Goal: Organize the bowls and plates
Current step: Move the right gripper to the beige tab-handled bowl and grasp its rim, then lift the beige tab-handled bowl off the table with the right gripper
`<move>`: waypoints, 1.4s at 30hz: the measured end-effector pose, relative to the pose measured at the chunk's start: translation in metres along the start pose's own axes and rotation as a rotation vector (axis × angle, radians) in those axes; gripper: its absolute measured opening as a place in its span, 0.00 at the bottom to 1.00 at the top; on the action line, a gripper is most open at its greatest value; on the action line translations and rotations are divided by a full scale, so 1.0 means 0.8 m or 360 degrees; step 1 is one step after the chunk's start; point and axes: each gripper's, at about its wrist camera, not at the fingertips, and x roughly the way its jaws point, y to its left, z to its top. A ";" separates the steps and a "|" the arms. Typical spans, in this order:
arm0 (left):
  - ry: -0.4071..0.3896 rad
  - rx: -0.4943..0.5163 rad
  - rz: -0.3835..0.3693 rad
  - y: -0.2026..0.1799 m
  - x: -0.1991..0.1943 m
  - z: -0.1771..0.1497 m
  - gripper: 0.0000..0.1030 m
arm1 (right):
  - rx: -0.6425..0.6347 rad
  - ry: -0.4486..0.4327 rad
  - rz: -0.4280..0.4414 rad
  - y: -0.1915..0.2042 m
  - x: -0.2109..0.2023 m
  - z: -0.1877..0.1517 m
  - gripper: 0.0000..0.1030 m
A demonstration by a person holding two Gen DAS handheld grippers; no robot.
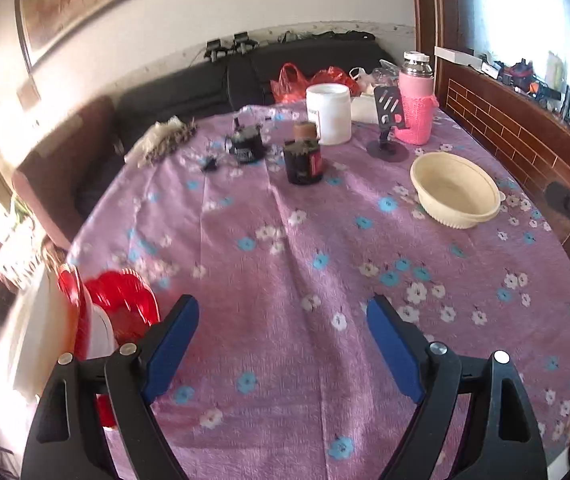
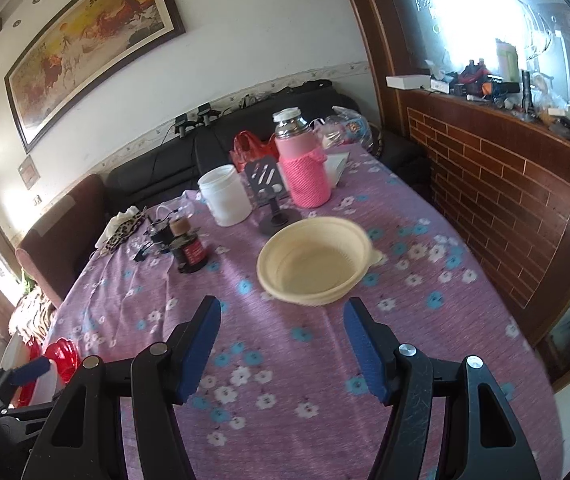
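Observation:
A cream plastic bowl (image 1: 455,190) stands upright and empty on the purple floral tablecloth (image 1: 285,264); in the right wrist view the bowl (image 2: 311,260) sits just beyond my fingers. My right gripper (image 2: 283,310) is open and empty, a short way in front of the bowl. My left gripper (image 1: 283,308) is open and empty over the cloth. Red ribbed plates or bowls (image 1: 123,304) with something white lie at the table's left edge, beside the left finger; they show small in the right wrist view (image 2: 61,360).
At the far side stand a white jar (image 1: 329,112), a pink-sleeved flask (image 1: 415,100), a dark phone stand (image 1: 387,128), two dark tins (image 1: 303,160) and a leopard-print cloth (image 1: 165,140). A sofa lies behind; a wooden counter (image 2: 505,184) flanks the right.

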 end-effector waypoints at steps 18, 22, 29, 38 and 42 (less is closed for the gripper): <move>-0.0327 0.0077 -0.0028 -0.034 -0.031 0.105 0.83 | 0.0046 -0.0013 -0.0118 -0.053 0.026 0.065 0.70; -0.0350 0.0111 0.0008 -0.046 -0.018 0.123 0.83 | 0.0086 0.0001 -0.0123 -0.062 0.047 0.078 0.70; -0.0336 0.0204 0.0016 -0.074 0.026 0.153 0.83 | 0.0185 0.0012 -0.0058 -0.070 0.091 0.090 0.70; -0.0055 0.0131 -0.0141 -0.100 0.118 0.176 0.83 | 0.0282 0.0093 -0.0044 -0.091 0.161 0.088 0.70; 0.0054 0.0128 -0.0157 -0.117 0.155 0.176 0.83 | 0.0291 0.0135 -0.0037 -0.097 0.191 0.086 0.69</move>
